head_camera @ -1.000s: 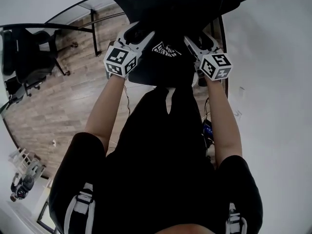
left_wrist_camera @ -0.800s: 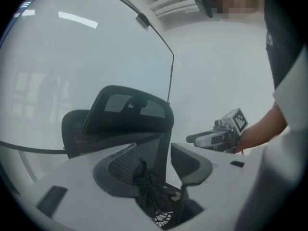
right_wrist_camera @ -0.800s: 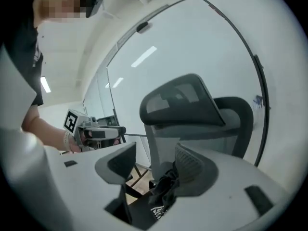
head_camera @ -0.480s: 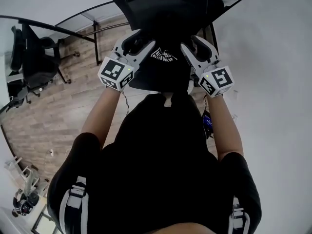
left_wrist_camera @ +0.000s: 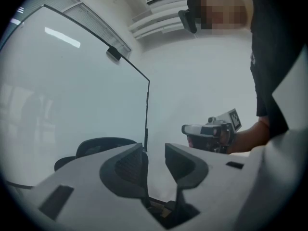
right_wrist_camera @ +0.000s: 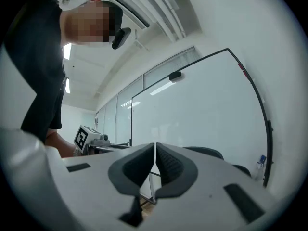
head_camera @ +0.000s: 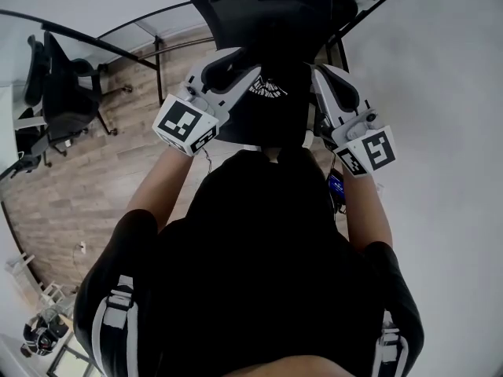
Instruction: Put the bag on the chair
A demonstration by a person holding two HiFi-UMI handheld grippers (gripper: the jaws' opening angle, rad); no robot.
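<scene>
A black bag with a white logo (head_camera: 267, 89) lies on the seat of a black office chair (head_camera: 263, 6), just below its backrest. My left gripper (head_camera: 226, 60) is at the bag's left side. Its jaws are closing, a gap still shows between them, and nothing is in it (left_wrist_camera: 155, 160). My right gripper (head_camera: 324, 75) is at the bag's right side with its jaws shut on nothing (right_wrist_camera: 155, 163). Both gripper views face a whiteboard, and neither shows the bag. The right gripper (left_wrist_camera: 211, 130) shows in the left gripper view, and the left gripper's marker cube (right_wrist_camera: 85, 137) shows in the right gripper view.
A second black office chair (head_camera: 59, 93) stands at the left on the wood floor (head_camera: 86, 187). A black metal frame (head_camera: 157, 49) runs behind the chair. A white wall or board (head_camera: 440, 93) fills the right side. My own black-clothed body fills the lower part of the head view.
Both grippers have drawn back from the bag and spread slightly outward. The right gripper's cube has moved right and down. The chair and bag sit a little higher in view.
</scene>
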